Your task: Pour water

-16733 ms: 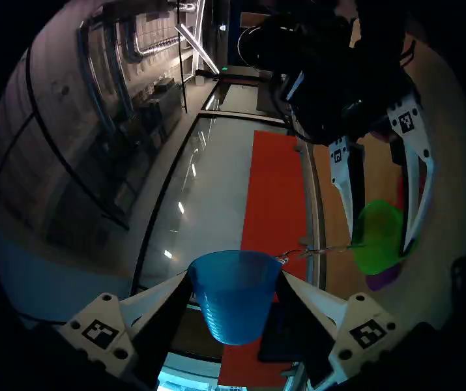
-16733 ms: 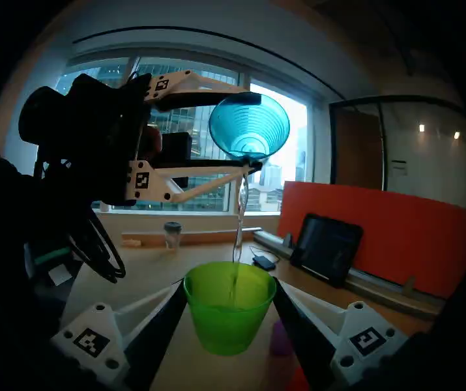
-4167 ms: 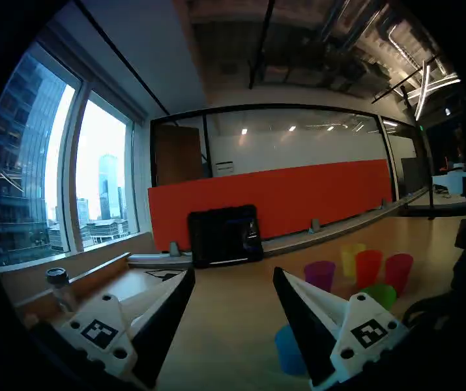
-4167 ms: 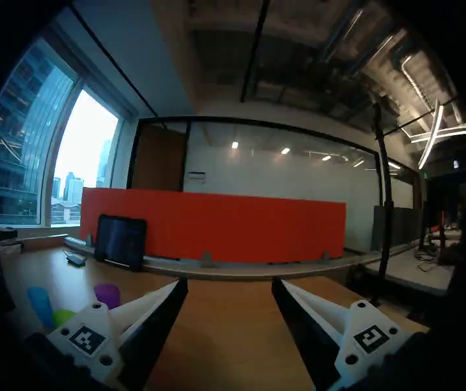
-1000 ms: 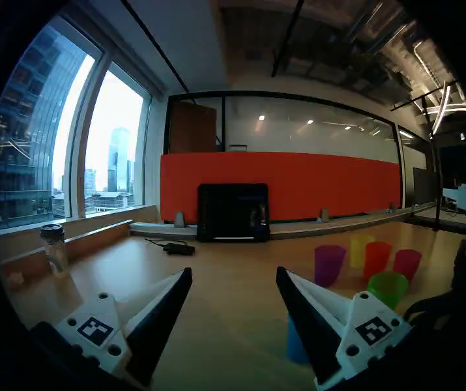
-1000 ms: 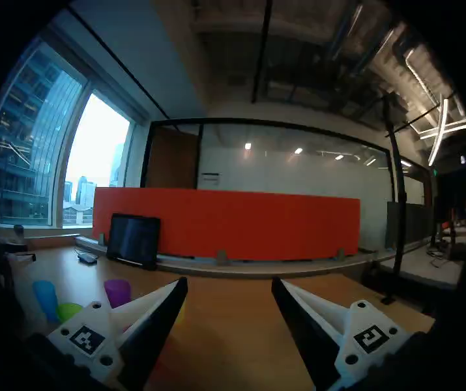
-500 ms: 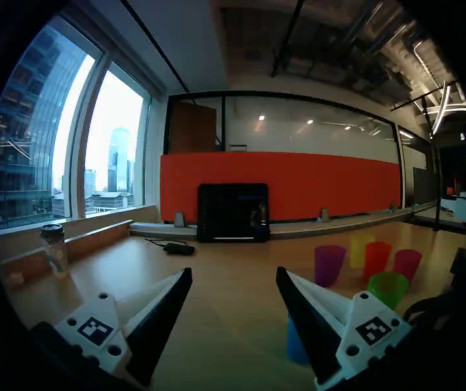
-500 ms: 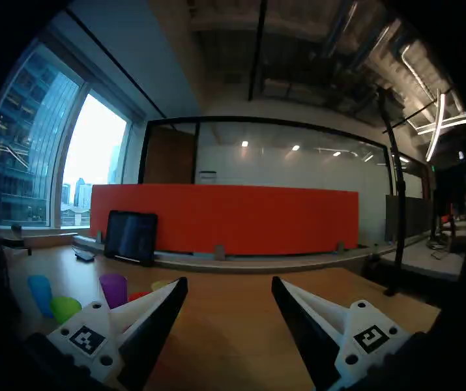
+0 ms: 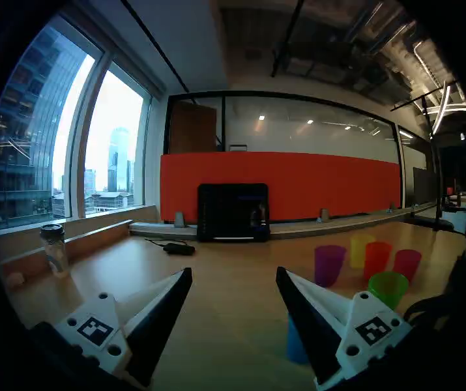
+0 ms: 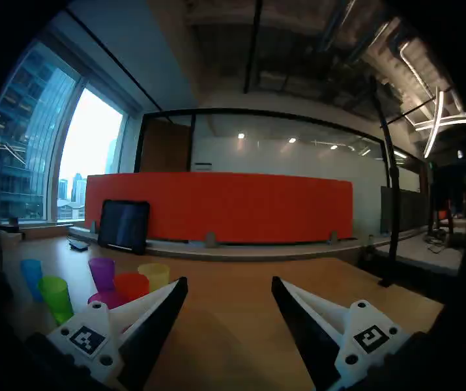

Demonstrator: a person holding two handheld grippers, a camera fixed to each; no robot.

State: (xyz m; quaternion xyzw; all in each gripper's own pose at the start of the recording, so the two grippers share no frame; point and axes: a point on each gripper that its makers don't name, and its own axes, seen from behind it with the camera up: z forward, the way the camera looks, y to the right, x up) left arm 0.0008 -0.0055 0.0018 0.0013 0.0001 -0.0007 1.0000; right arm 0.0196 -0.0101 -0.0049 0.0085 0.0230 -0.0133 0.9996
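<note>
Left gripper (image 9: 233, 270), apart, has the blue cup (image 9: 292, 342) just beside one finger (half hidden); right gripper (image 10: 227, 280) apart too, empty.

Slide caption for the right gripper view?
Open, empty right gripper over wooden table; coloured cups clustered at view's left.

Left gripper (image 9: 233, 271): white pointed fingers (image 9: 125, 311), black inner faces. Right gripper (image 10: 228, 280) matches. Each finger bears a square marker (image 9: 96, 330).
</note>
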